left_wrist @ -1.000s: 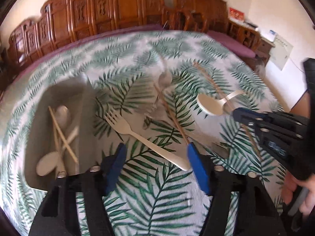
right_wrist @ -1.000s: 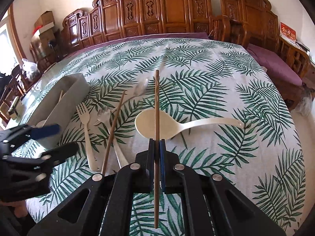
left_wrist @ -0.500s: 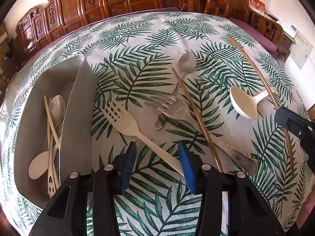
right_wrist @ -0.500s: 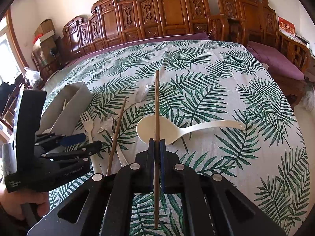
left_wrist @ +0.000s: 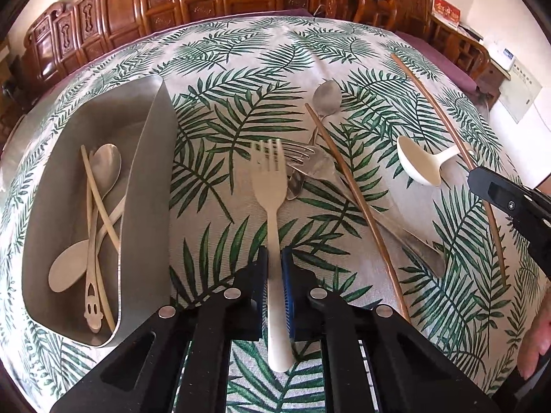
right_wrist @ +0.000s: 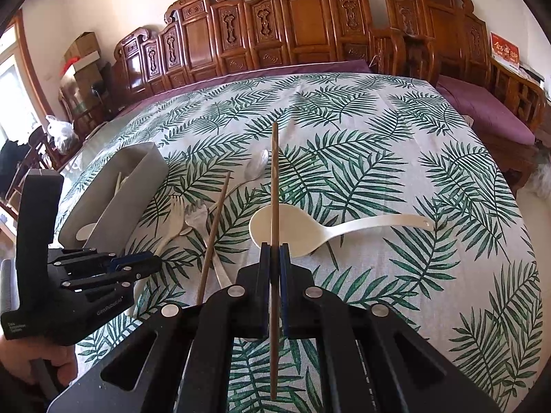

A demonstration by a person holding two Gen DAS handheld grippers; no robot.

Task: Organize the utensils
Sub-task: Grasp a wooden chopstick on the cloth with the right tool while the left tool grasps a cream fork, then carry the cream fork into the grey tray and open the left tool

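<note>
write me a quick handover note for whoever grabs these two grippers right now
Left gripper: jaws closing on the cream fork handle, pads against it.
Right gripper: shut on a brown chopstick.
Grey tray: already holds spoons and pale utensils.
On the tablecloth: second brown chopstick, metal fork, metal spoon, white ladle.
Left to do: fork and held chopstick go in the tray, then the rest.

From my left claw point(left_wrist: 274, 272), bare cloth point(left_wrist: 220, 179) lies open toward eleven up to the tray point(left_wrist: 151, 186); at one, metal cutlery point(left_wrist: 306, 168) and a chopstick point(left_wrist: 358, 206) crowd the way.
</note>
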